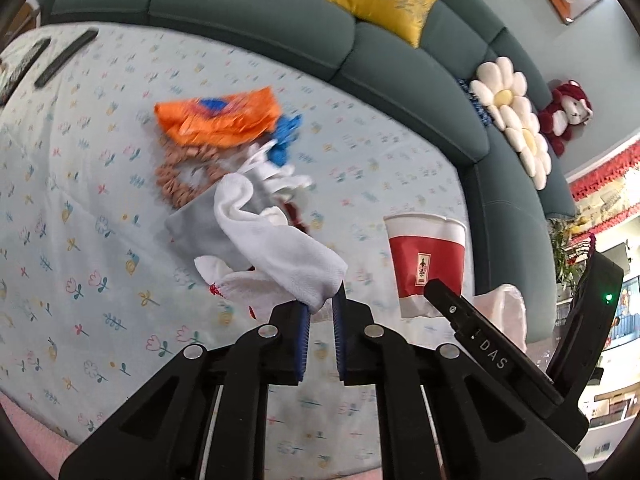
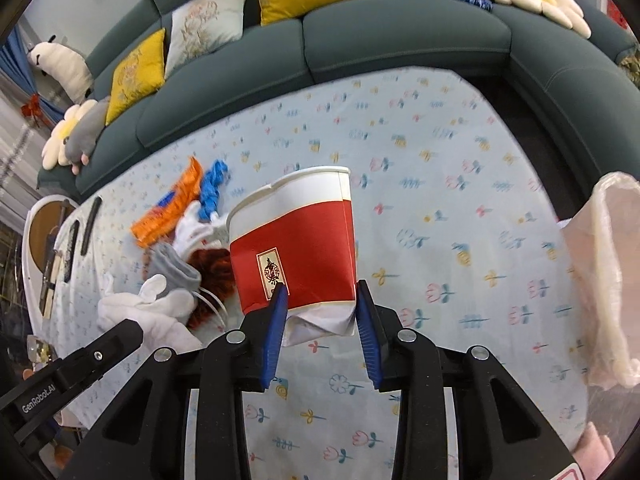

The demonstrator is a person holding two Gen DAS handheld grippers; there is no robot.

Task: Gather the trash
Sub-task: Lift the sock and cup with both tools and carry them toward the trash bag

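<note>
The left gripper point(image 1: 320, 312) is clamped on a white cloth sock point(image 1: 280, 248), the right gripper point(image 2: 320, 316) on a crumpled red-and-white paper cup point(image 2: 296, 240), both apparently lifted off the floral-clothed counter point(image 2: 460, 184). Next, I judge, carry the cup to the translucent plastic bag point(image 2: 612, 272) and release.

cup: red-and-white paper cup point(image 2: 294, 240), crushed at its base, tilted, raised off the cloth
wrapper: orange wrapper point(image 1: 218, 118), crumpled (flat on the cloth)
</note>
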